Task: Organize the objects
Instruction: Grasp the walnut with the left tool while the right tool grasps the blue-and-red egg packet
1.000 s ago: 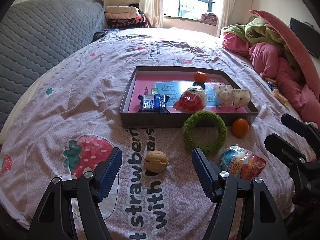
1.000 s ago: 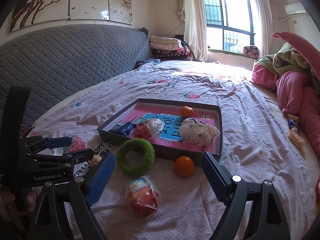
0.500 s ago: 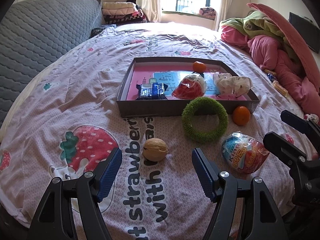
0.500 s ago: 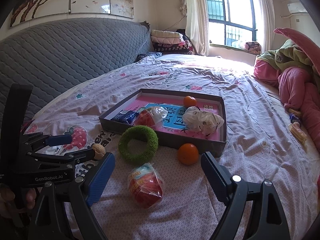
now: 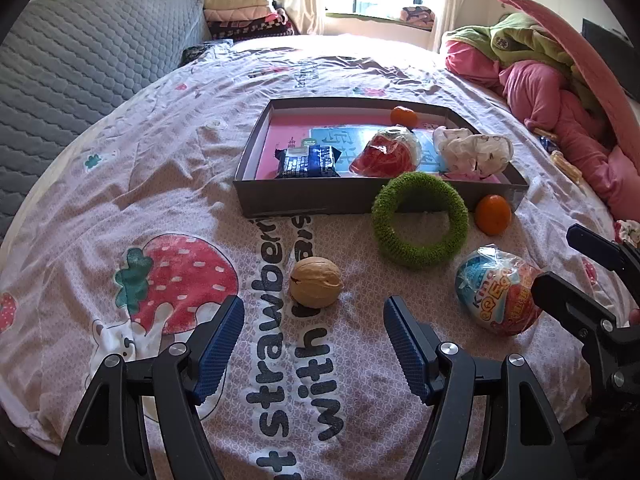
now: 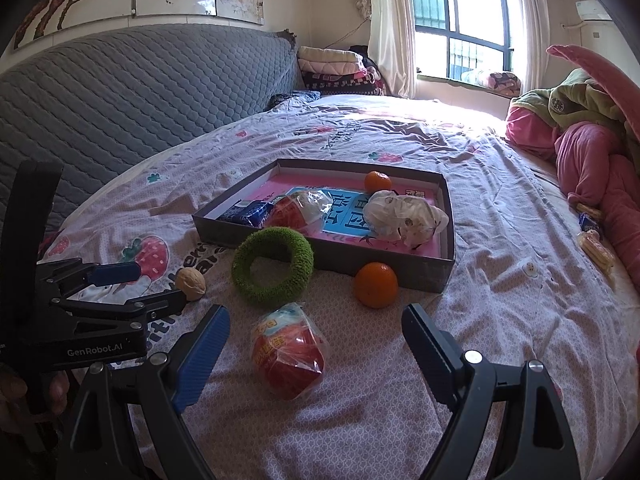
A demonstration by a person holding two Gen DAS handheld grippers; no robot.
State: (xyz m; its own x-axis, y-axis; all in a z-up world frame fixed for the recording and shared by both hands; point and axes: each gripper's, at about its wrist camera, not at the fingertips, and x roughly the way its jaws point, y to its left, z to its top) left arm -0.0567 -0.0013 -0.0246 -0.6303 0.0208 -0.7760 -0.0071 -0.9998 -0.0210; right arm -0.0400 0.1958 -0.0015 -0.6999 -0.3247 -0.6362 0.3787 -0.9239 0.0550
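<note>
Left wrist view: open left gripper [image 5: 314, 330] just short of a walnut [image 5: 316, 287] on the bed.
Walnut looks light, hard, prone to roll; pinch across its middle. Right gripper [image 6: 316, 334] open before a wrapped egg [image 6: 289, 350].

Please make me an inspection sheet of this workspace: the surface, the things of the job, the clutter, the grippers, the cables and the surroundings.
Surface: bed sheet with strawberry print, wrinkled.
Job's things: grey tray holds a blue packet, a wrapped red egg, a small orange and a white crumpled bag. On the sheet in front of it lie a walnut, a green ring leaning on the tray wall, an orange and a wrapped toy egg.
Clutter: small snack packets at the right edge of the bed.
Grippers: left gripper open, just short of the walnut; right gripper open, around the wrapped toy egg.
Cables: nothing seen.
Surroundings: grey quilted headboard, window, folded blankets, pink bedding pile.
</note>
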